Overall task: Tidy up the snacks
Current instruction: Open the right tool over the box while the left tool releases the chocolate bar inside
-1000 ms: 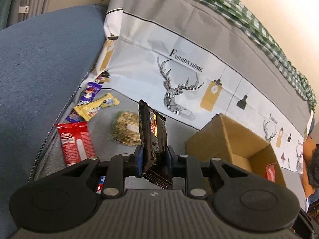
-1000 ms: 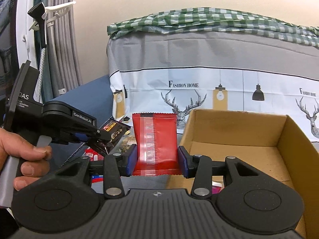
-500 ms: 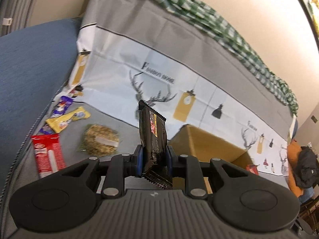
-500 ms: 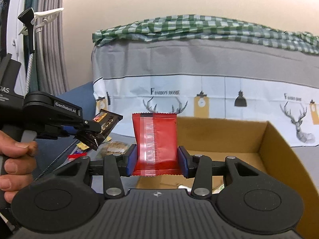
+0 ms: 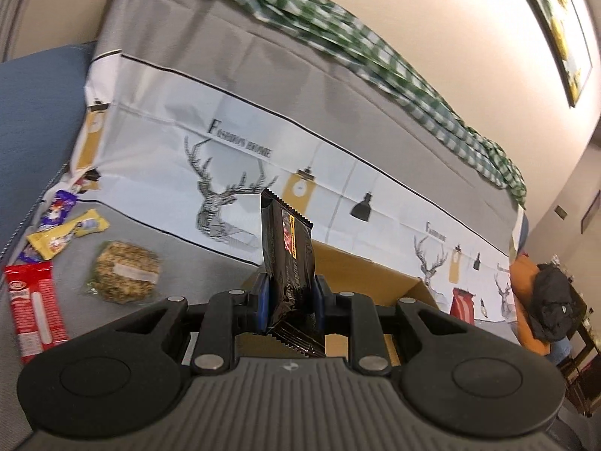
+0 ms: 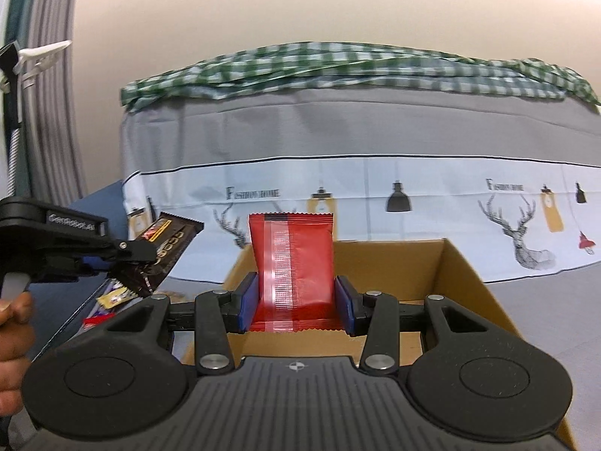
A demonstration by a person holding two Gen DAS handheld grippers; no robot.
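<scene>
Left wrist view: the left hand-held gripper is clamped on a black snack packet, which stands upright between the blue pads, its lower crimped edge hanging below them. Directly behind and beneath it is the open cardboard box, so the packet looks to be carried over the box for dropping in. Snacks not yet gathered lie on the grey sofa seat to the left: a red wafer packet, a round oat cake in clear wrap, a yellow packet and a purple one near the blue cushion. They sit well apart from the box, presumably the sorting pile.

Right wrist view: the right hand-held gripper grips a red snack packet by its two side edges, upright and square (a grip that keeps the flat pouch from folding). The box opens just beyond and below it. To the left, the other hand-held gripper holds its black packet tilted, beside the box's left wall rather than over it, with the person's hand on the handle. I judge both packets are about to be released into the box, the red one closest to ready.
</scene>
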